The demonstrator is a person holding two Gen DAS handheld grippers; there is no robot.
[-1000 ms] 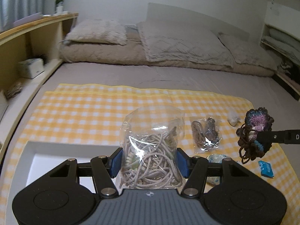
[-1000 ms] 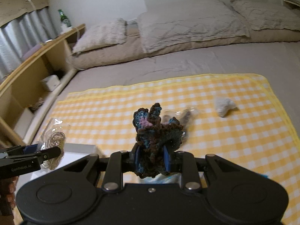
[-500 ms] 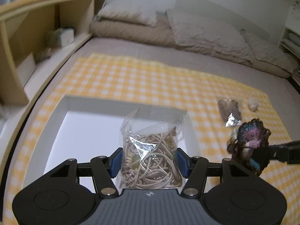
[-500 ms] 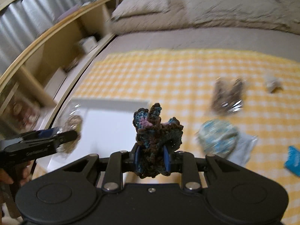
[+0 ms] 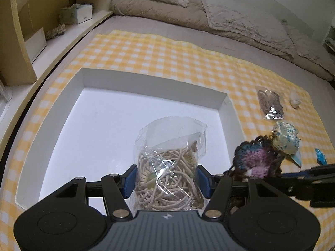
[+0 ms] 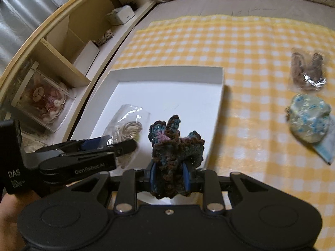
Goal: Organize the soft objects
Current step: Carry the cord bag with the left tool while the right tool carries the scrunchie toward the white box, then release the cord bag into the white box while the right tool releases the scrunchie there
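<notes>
The left gripper [image 5: 166,179] tilted steeply down over the white box [image 5: 150,87], its blue pads pinching a clear bag of beige cord [image 5: 169,167]. Beside it, the right gripper [image 6: 170,176] angled down over the box's right edge, clamped on a dark crocheted piece [image 6: 174,146].

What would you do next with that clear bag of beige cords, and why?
Probably lower it and let go: the left hand-held gripper holds the clear plastic bag of beige cords directly over the white cardboard box, whose floor below looks bare.
</notes>
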